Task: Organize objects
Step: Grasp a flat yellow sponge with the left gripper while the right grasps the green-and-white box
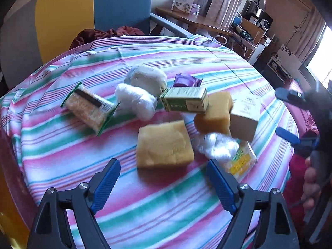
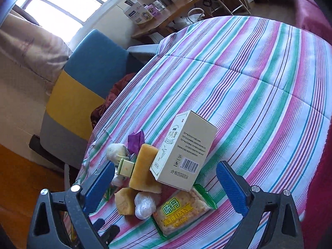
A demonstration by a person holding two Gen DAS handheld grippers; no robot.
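Sponge (image 1: 165,144) just beyond left gripper (image 1: 164,183), spread wide, nothing pinched.

Striped tablecloth (image 1: 166,58), blue-and-yellow chair (image 2: 83,87), wooden side table (image 1: 186,18), curtains (image 1: 226,0)

Motion blur smears the white box (image 1: 244,115); the green box (image 2: 125,167) sits half hidden.

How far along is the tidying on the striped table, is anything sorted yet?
Nothing looks sorted: yellow sponge blocks, the green carton, the tall beige box, the cracker packets and the white fluffy cloths lie jumbled together on the striped tablecloth. Nothing is in hand: the left gripper and right gripper are open. All grouping remains.
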